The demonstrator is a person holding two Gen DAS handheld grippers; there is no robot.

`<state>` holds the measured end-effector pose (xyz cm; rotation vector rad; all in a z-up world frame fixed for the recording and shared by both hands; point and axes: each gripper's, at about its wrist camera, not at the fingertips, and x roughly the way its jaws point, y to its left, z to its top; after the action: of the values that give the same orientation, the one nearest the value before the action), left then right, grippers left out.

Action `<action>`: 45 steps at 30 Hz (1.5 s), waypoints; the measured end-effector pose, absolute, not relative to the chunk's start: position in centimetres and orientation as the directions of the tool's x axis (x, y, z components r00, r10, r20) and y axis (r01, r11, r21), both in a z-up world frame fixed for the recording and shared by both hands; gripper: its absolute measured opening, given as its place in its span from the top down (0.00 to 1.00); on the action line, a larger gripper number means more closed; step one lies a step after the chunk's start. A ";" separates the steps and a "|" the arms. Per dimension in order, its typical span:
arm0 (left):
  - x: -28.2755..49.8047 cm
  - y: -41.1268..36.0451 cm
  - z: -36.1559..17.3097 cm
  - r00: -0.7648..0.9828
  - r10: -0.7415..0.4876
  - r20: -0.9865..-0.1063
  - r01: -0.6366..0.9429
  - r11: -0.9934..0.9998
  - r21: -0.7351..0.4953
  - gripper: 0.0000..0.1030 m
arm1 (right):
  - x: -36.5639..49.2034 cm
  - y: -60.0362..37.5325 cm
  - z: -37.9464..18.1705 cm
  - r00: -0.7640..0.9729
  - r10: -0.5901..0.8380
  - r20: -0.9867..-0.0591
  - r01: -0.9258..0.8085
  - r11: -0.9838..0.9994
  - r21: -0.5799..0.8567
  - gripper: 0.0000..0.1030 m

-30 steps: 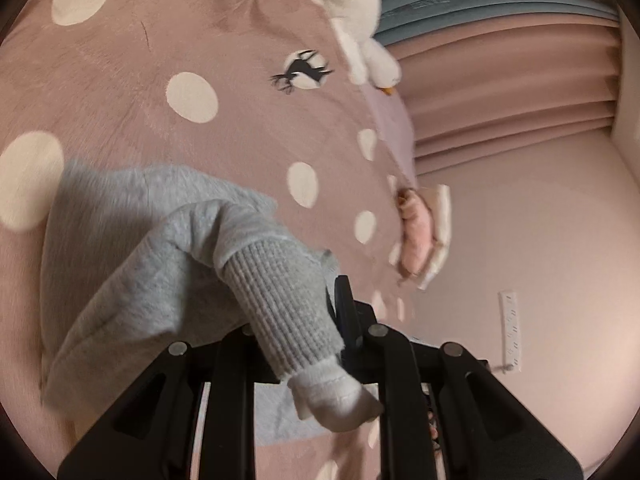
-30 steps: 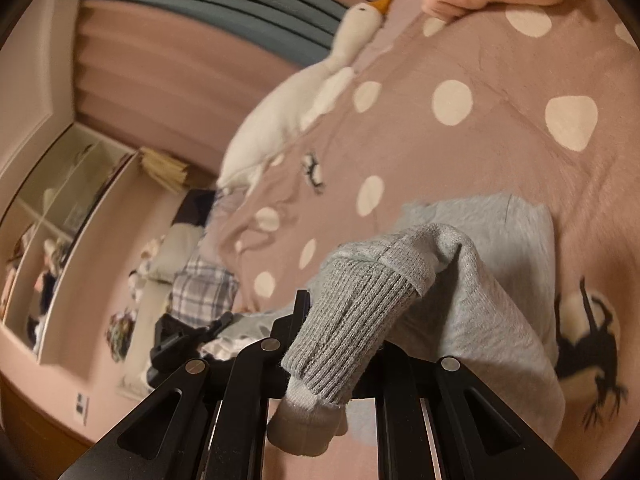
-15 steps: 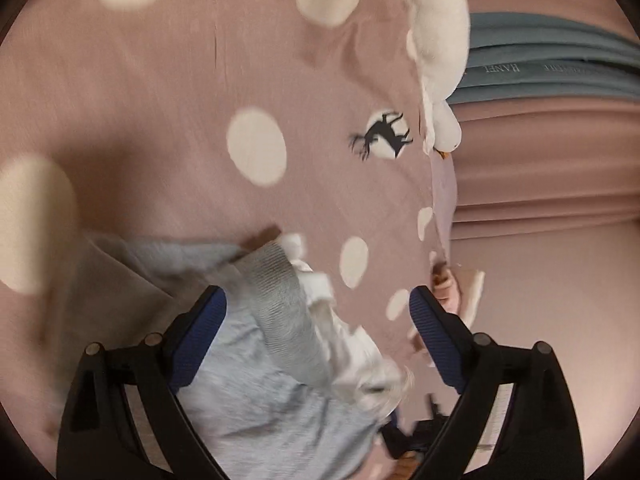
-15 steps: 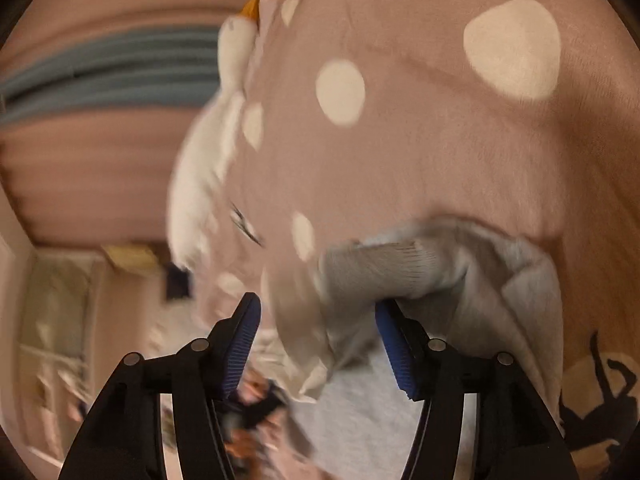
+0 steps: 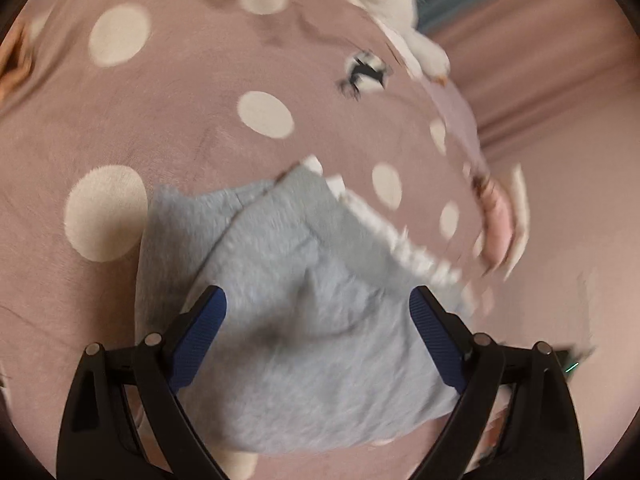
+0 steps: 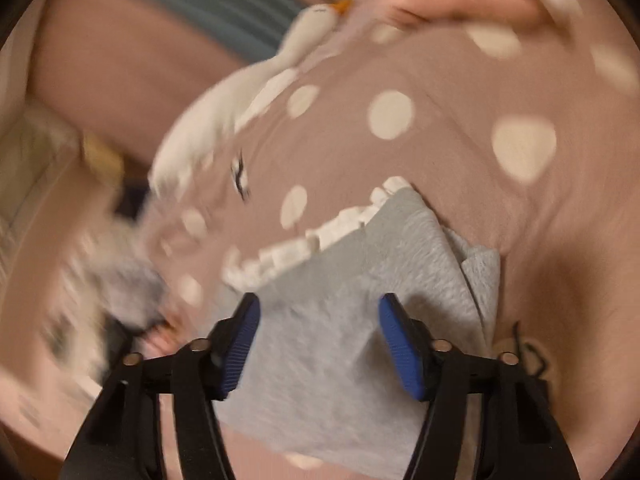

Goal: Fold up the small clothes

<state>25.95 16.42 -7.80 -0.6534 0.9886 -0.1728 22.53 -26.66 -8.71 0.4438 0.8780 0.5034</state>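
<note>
A small grey garment (image 5: 304, 312) with a white frilled edge (image 5: 404, 248) lies folded on the pink polka-dot bedspread (image 5: 192, 120). My left gripper (image 5: 318, 340) is open above it, jaws wide apart and empty. In the right wrist view the same grey garment (image 6: 360, 300) lies flat with its white frill (image 6: 320, 232) along the far left side. My right gripper (image 6: 320, 344) is open above it and holds nothing. Both views are motion-blurred.
A white plush goose (image 6: 248, 96) lies on the bedspread (image 6: 460, 92) beyond the garment; it also shows in the left wrist view (image 5: 400, 8). A pink plush toy (image 5: 500, 224) lies at the bed's edge. Pink and blue curtains (image 5: 540, 40) hang behind. Clutter (image 6: 100, 288) sits off the bed's left.
Both grippers have let go of the ribbed grey cuffs they held and opened wide. The sleeves now lie folded across the garment, and both grippers have drawn back above it.
</note>
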 end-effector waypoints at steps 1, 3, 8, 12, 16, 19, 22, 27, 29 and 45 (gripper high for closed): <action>25.9 15.8 -7.9 0.549 -0.399 -0.734 -0.145 0.820 -0.554 0.11 | 21.6 -25.7 -8.5 0.543 0.540 -0.643 -0.255 0.836 0.486 0.58; 25.3 14.5 -8.5 0.532 -0.338 -0.777 -0.139 0.870 -0.473 0.11 | 20.9 -24.3 -8.7 0.544 0.488 -0.682 -0.284 0.873 0.397 0.71; 24.1 12.8 -11.6 0.485 -0.225 -0.845 -0.124 0.939 -0.321 0.11 | 19.3 -21.6 -10.3 0.539 0.382 -0.750 -0.351 0.912 0.213 0.73; 23.4 11.4 -13.4 0.460 -0.158 -0.874 -0.090 0.971 -0.223 0.11 | 19.9 -20.2 -12.5 0.536 0.279 -0.797 -0.338 0.936 0.100 0.73; 23.4 10.1 -13.8 0.444 -0.108 -0.889 -0.046 0.989 -0.143 0.10 | 19.6 -21.6 -14.5 0.531 0.260 -0.806 -0.316 0.944 0.096 0.73; 23.3 10.1 -14.1 0.440 -0.096 -0.893 -0.038 0.991 -0.125 0.07 | 19.5 -22.7 -14.5 0.532 0.295 -0.793 -0.297 0.943 0.152 0.74; 23.3 10.0 -14.2 0.437 -0.091 -0.895 -0.038 0.992 -0.120 0.05 | 19.9 -23.5 -14.5 0.525 0.324 -0.787 -0.281 0.939 0.200 0.75; 23.3 9.9 -14.3 0.434 -0.095 -0.896 -0.039 0.991 -0.124 0.04 | 19.3 -23.5 -14.4 0.526 0.313 -0.791 -0.290 0.940 0.179 0.75; 23.1 9.9 -14.3 0.433 -0.098 -0.896 -0.040 0.991 -0.128 0.04 | 19.1 -23.5 -14.5 0.527 0.306 -0.793 -0.293 0.941 0.169 0.75; 20.5 10.4 -14.2 0.411 -0.134 -0.902 -0.052 0.984 -0.170 0.04 | 18.9 -26.2 -14.7 0.486 0.406 -0.774 -0.229 0.914 0.336 0.75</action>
<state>20.53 10.37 -14.19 -0.1819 1.1480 -0.0517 18.89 -26.17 -14.66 0.1973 0.9917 0.3897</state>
